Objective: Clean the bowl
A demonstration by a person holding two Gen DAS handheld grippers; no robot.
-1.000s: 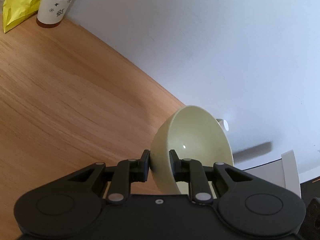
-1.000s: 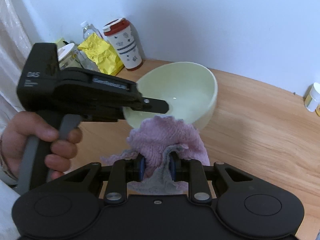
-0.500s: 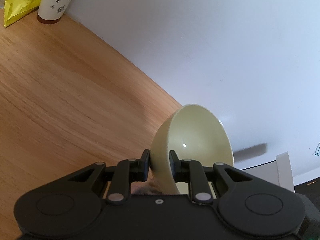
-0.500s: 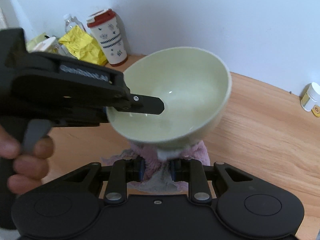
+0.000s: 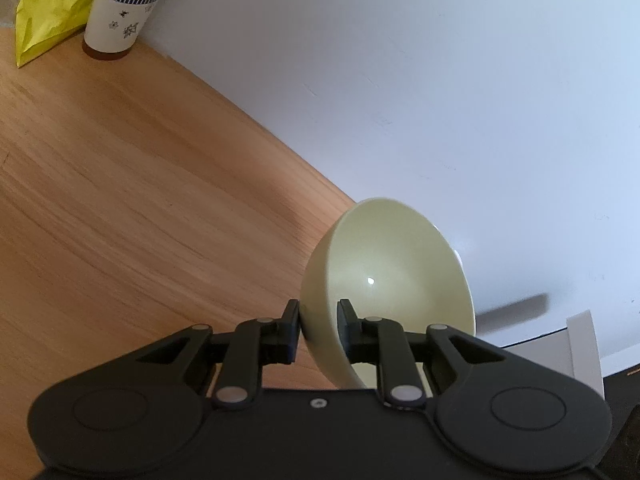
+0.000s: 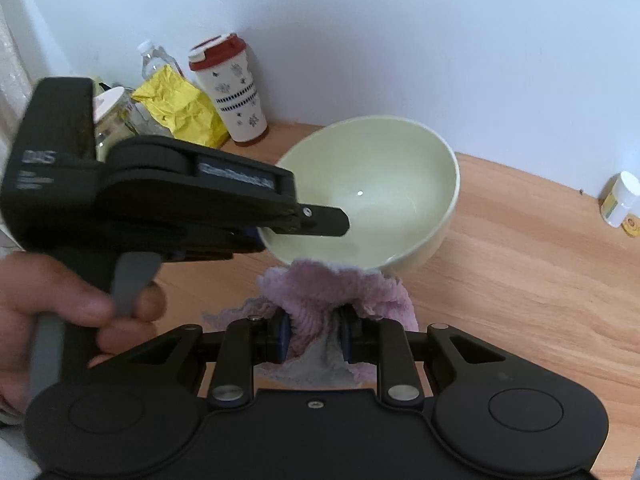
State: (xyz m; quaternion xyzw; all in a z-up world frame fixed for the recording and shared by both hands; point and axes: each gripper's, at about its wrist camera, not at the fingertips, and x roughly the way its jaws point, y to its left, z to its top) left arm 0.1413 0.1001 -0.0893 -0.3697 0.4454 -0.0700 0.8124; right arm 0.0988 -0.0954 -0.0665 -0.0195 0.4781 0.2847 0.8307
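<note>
The left gripper [image 5: 318, 318] was clenched on the wall of the pale green bowl [image 6: 372, 188], one finger inside the rim and one outside. This rim pinch held the bowl lifted clear of the wooden desk [image 6: 520, 264] and tilted, so that its open interior faced the other tool. A hand [image 6: 60, 308] gripped the left tool's handle and trigger.

The right gripper [image 6: 314, 338] was grasping a bunched pink cloth [image 6: 336, 292], its jaws closed on the wad. The cloth's upper folds touched the bowl's near lower edge, seemingly placed to wipe the outer wall or to move over the rim into the basin. No residue was discernible inside the bowl; only a small highlight showed.

Against the wall, well apart from the work, stood a patterned cup with a red lid [image 6: 230, 92], a yellow bag [image 6: 180, 108] and a water bottle [image 6: 150, 60]. A small white container [image 6: 620, 200] stood at the far right.
</note>
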